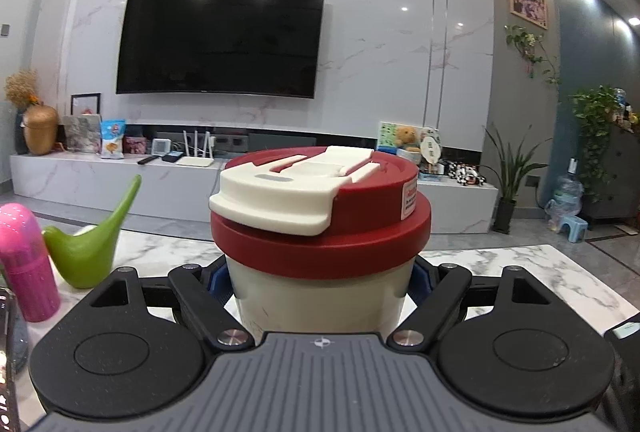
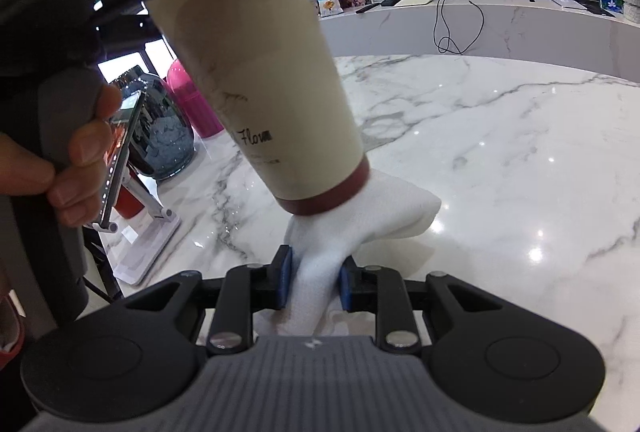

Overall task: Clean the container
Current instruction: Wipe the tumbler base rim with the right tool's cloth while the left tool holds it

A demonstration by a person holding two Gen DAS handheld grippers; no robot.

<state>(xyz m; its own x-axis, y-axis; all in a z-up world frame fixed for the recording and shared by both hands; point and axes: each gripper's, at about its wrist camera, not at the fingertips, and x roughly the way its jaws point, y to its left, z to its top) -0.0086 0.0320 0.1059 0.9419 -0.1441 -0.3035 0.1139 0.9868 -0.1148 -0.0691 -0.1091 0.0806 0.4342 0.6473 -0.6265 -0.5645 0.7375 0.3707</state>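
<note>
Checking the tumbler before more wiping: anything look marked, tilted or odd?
Yes. The cream tumbler has dark scuff marks on its side above the printed lettering. It is tilted, held by the left gripper, its red base on the white cloth in the right gripper. No spill.

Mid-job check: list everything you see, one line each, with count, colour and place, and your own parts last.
cup: 1, cream with red lid, held off the table
cloth: 1, white, against the cup's base
table: 1, white marble, under both
pink bottle: 1, table's left
watering can: 1, green, beside the bottle
vase: 1, dark blue, table's left
phone: 1, on a white stand by the vase
TV: 1, black, far wall
left gripper: shut on the cup
right gripper: shut on the cloth
hand: 1, on the left gripper's handle
</note>
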